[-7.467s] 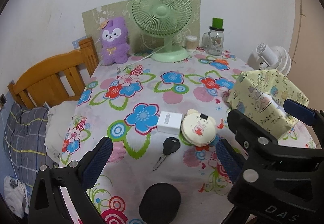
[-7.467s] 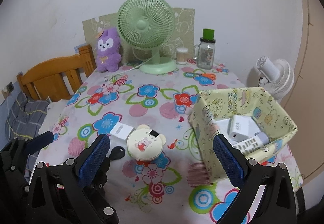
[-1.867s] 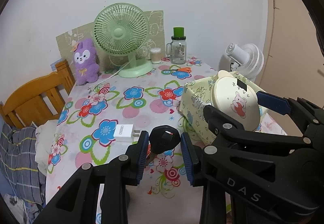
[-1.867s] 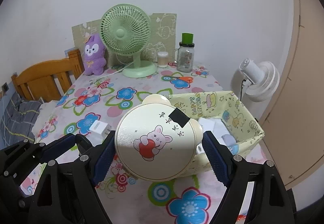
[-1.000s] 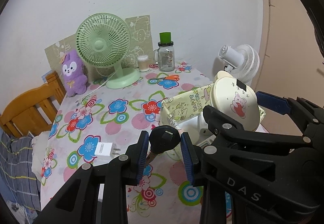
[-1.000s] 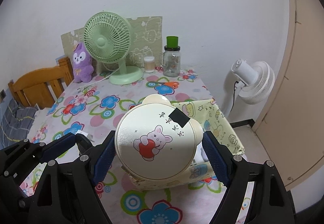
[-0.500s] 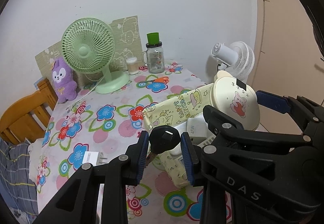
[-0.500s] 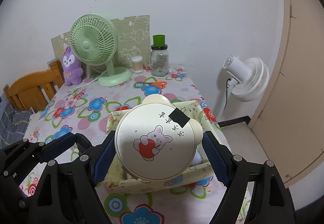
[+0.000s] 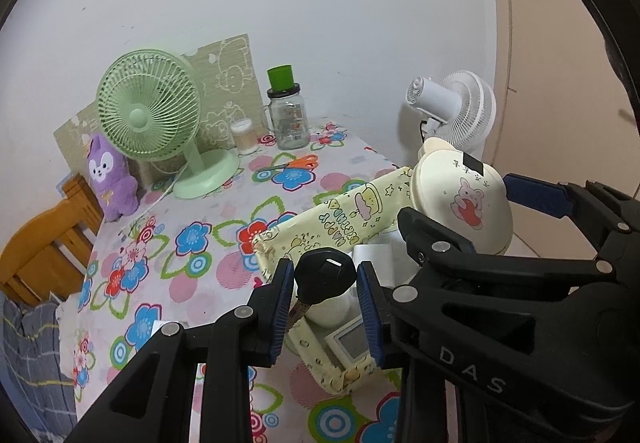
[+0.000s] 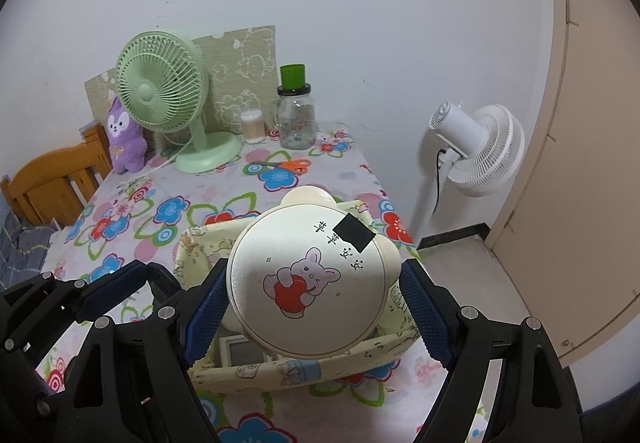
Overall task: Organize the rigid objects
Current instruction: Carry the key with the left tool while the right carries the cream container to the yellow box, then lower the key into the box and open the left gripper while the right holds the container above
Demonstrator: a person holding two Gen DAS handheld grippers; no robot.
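Observation:
My left gripper (image 9: 325, 301) is shut on a black car key (image 9: 325, 277), which hangs above the near left part of the yellow cartoon-print fabric basket (image 9: 340, 221). My right gripper (image 10: 312, 303) is shut on a cream round bear-eared case (image 10: 310, 279) with a rabbit picture, held over the same basket (image 10: 304, 367). In the left wrist view that case (image 9: 464, 199) hovers at the right, over the basket's far side. White boxes and a small grey-screened device (image 9: 352, 343) lie inside the basket. A white charger (image 9: 160, 327) lies on the floral cloth at the left, mostly hidden by my left finger.
Along the back wall stand a green desk fan (image 9: 150, 115), a purple plush (image 9: 108, 179), a green-lidded glass jar (image 9: 288, 119) and a small cotton-swab pot (image 9: 245, 137); orange scissors (image 9: 298, 163) lie close by. A wooden chair (image 9: 44, 235) is at left, a white floor fan (image 10: 476, 147) at right.
Both grippers have moved right across the table with their loads. The basket has shifted from right of the key to under it, and now lies under the case in the right wrist view.

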